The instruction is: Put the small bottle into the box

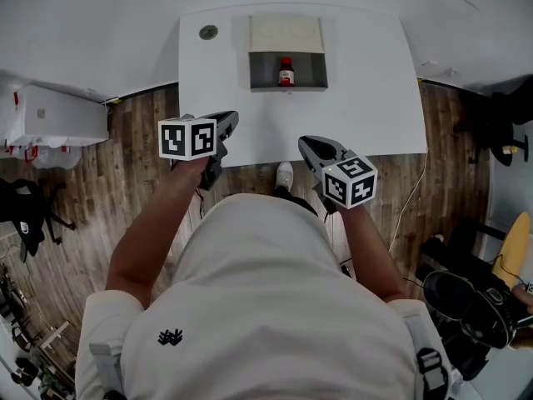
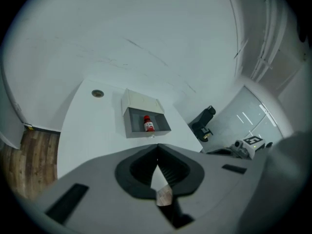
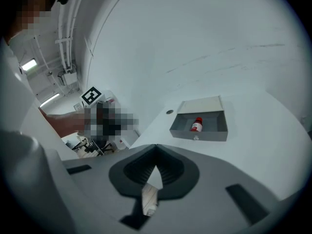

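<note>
White table (image 1: 366, 98), small bottle (image 1: 286, 72) inside grey box (image 1: 312, 72) (upright)

We find the white rectangular table (image 1: 375, 98) set against the wall, with wooden plank floor (image 1: 141, 123) to its left and right; the open grey box (image 1: 260, 72) sits on it at the far middle; the small red bottle (image 1: 286, 72) stands upright inside that box, about midway between its side walls; what seems to us a small round metal inset (image 1: 208, 32) lies in the tabletop left of the box, near the far left corner; the left gripper (image 1: 231, 119) and right gripper (image 1: 305, 144) hang over the table's near edge, side by side, both well apart from the box.
</note>
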The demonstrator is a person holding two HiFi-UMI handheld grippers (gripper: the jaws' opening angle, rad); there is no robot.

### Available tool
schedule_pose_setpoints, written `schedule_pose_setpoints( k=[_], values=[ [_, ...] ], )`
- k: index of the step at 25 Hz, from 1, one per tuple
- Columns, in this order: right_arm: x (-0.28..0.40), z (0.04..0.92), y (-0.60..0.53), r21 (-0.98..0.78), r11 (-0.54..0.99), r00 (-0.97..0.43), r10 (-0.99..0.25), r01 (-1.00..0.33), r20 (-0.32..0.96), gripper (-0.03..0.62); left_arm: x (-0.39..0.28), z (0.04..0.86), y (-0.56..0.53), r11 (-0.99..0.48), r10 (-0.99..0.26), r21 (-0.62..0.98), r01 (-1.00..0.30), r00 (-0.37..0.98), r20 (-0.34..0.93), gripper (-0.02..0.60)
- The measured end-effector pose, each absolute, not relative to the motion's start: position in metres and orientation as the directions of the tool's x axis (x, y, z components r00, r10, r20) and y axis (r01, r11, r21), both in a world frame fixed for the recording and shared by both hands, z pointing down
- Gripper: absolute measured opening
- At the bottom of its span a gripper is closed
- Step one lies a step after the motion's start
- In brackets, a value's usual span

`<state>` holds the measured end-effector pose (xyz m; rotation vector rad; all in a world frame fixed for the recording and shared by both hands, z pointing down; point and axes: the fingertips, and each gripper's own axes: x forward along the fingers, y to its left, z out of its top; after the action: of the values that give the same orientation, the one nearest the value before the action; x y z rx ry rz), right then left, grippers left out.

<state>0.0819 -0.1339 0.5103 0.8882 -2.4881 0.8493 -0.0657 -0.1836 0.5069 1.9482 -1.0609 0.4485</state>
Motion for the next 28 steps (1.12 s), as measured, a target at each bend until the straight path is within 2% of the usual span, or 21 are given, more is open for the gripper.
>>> schedule_pose_setpoints(
  k=[6,11,21,28],
  values=[
    [0.059,0.506,-0.110,-0.396,0.630,-0.727,-0.438,-0.668,0.529,0.006,-0.077,0.477,-0.139,-0.411,-0.514,0.556,-0.722,0.687,0.513,0.006],
    [0.044,0.504,-0.086,-0.383,0.630,-0.718,-0.445,-0.675,0.535,0.006,-0.093,0.468,-0.089,-0.497,-0.502,0.514,-0.699,0.715,0.487,0.005],
    [0.013,0.506,-0.039,-0.375,0.640,-0.720,-0.439,-0.671,0.538,0.006,-0.132,0.465,-0.020,-0.483,-0.528,0.565,-0.669,0.738,0.421,0.005],
    [-0.006,0.503,-0.014,-0.352,0.669,-0.729,-0.433,-0.654,0.531,0.006,-0.149,0.470,0.007,-0.504,-0.542,0.525,-0.686,0.724,0.426,0.005]
  ],
)
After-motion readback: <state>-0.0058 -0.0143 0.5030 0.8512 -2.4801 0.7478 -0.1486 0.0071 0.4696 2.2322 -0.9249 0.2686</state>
